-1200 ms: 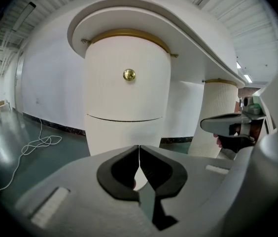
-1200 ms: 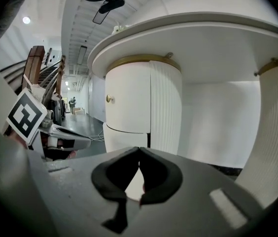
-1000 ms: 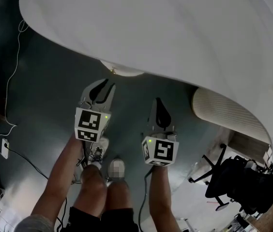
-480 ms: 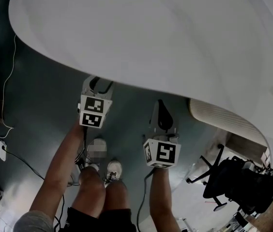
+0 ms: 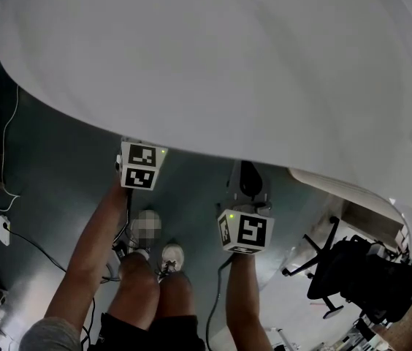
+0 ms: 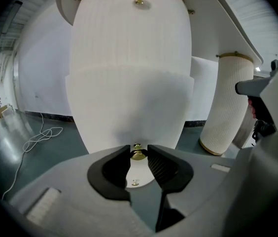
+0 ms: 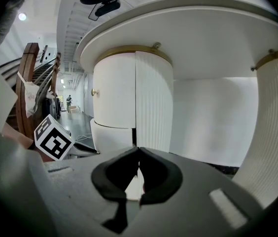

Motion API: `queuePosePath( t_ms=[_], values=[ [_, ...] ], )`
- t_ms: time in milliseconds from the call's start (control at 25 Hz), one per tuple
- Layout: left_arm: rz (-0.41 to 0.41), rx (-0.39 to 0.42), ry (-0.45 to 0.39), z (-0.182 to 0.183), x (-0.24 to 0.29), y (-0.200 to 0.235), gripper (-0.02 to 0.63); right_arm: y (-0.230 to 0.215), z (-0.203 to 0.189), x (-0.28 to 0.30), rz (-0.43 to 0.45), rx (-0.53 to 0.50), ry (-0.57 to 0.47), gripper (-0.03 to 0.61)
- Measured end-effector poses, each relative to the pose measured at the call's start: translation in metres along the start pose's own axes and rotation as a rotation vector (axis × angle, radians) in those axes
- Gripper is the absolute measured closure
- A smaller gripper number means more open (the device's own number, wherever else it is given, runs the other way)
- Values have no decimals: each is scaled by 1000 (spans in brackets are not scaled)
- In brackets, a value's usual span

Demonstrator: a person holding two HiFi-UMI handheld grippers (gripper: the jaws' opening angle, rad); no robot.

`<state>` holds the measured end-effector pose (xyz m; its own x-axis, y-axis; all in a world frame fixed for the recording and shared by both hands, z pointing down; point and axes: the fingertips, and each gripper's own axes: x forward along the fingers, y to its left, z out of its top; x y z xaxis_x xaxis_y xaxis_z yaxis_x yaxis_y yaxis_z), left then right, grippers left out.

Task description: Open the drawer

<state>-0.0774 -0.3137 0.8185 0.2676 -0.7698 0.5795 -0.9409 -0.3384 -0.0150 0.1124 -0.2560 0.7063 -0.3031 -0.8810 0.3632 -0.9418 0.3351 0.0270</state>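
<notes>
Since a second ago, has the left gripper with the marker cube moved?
Yes. In the head view the left gripper slid up the frame, under the rim of the white tabletop. Its jaws have just been closing on the brass knob.

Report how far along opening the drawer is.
Done: the left gripper is at the small brass knob of the white curved lower drawer front. In hand: its jaws have just been closing and now pinch that knob. Left: the pull itself, as the drawer does not look drawn out. The right gripper is idle, jaws together and empty.
</notes>
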Motion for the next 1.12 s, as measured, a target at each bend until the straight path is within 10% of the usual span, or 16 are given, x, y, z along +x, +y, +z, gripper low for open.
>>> queuePosePath(
  t_ms=[1120],
  values=[
    [-14, -21, 63, -31, -41, -7, 499, 24, -9, -29, 28, 18, 35, 575]
  ],
)
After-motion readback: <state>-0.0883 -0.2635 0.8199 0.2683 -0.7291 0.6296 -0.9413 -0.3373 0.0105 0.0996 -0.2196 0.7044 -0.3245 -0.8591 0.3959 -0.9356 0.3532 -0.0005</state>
